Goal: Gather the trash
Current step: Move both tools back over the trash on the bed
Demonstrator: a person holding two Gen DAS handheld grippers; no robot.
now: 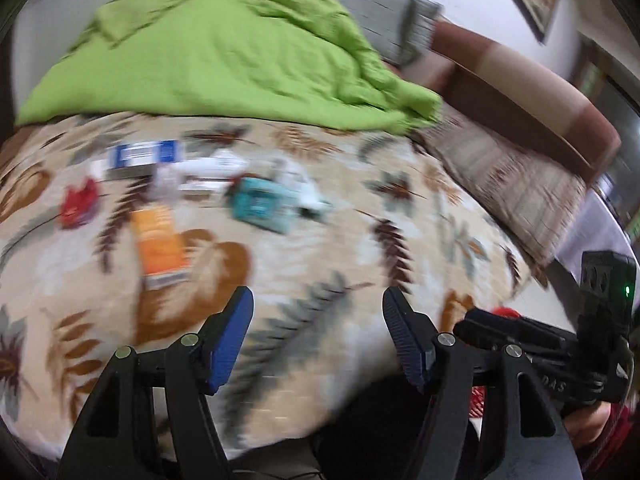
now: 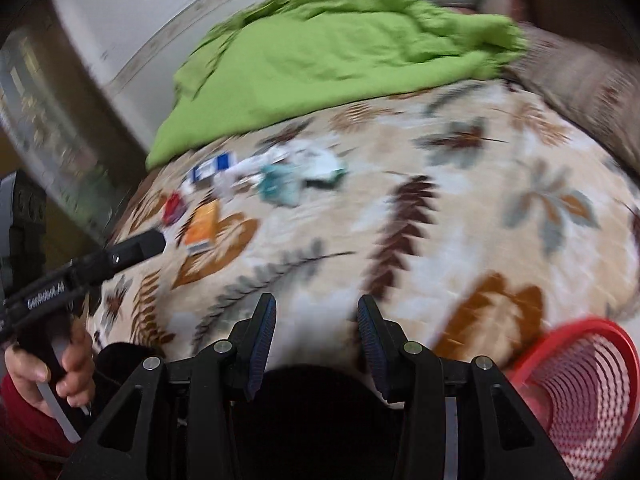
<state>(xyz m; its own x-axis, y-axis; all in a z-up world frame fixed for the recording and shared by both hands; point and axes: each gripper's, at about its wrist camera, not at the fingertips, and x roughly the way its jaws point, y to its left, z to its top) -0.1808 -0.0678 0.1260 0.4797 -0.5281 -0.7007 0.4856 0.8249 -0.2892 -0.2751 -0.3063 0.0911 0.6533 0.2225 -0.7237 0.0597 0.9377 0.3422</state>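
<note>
Orange box (image 1: 160, 242) beyond empty jaws

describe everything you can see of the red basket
The red basket is a round, open-topped bin of what looks like plastic, with a solid rim and slotted mesh walls. Only part shows, at the lower right of the right wrist view, cut by the picture's edge. It sits at the near edge of the leaf-patterned bedspread. Nothing is visible inside; motion blur hides finer detail.

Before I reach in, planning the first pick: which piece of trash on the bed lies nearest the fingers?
The orange packet, the only orange piece; it lies closer than the red wrapper, the teal packet and the blue-and-white box.
</note>
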